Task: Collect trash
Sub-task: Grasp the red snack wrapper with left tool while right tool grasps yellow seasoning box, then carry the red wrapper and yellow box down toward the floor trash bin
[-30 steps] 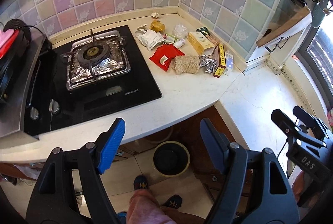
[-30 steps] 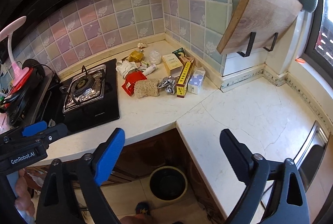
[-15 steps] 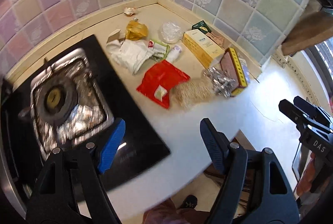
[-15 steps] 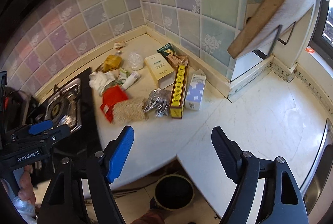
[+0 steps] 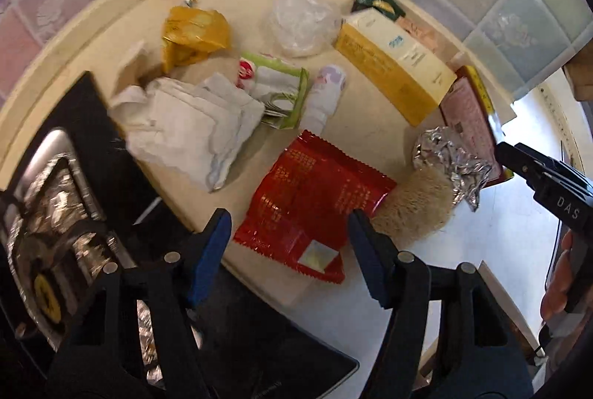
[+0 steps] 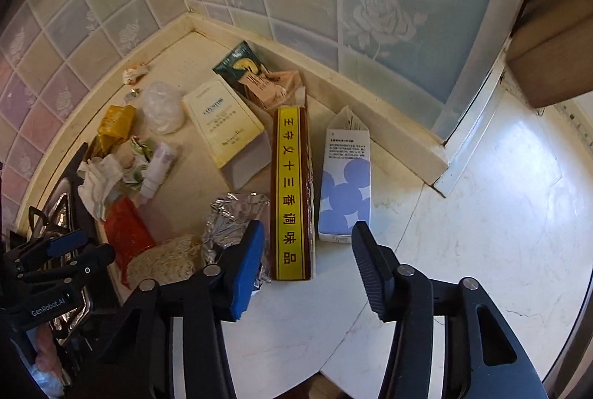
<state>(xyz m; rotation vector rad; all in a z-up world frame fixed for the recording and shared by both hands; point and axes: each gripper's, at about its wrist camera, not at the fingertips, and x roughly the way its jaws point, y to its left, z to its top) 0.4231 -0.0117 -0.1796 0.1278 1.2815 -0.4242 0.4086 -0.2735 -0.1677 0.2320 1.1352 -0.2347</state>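
My left gripper (image 5: 287, 236) hangs with fingers spread wide and empty over the red packet (image 5: 315, 206) on the counter (image 5: 370, 125); my right gripper (image 6: 305, 252), equally wide and empty, frames the near ends of the brown-and-yellow seasoning box (image 6: 291, 191) and blue-dotted carton (image 6: 344, 184).

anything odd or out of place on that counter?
Yes: a heap of litter in the counter corner. The crumpled white paper overhangs the black stove, a foil ball rests on a fibrous scrubber, and the red wrapper is torn open.
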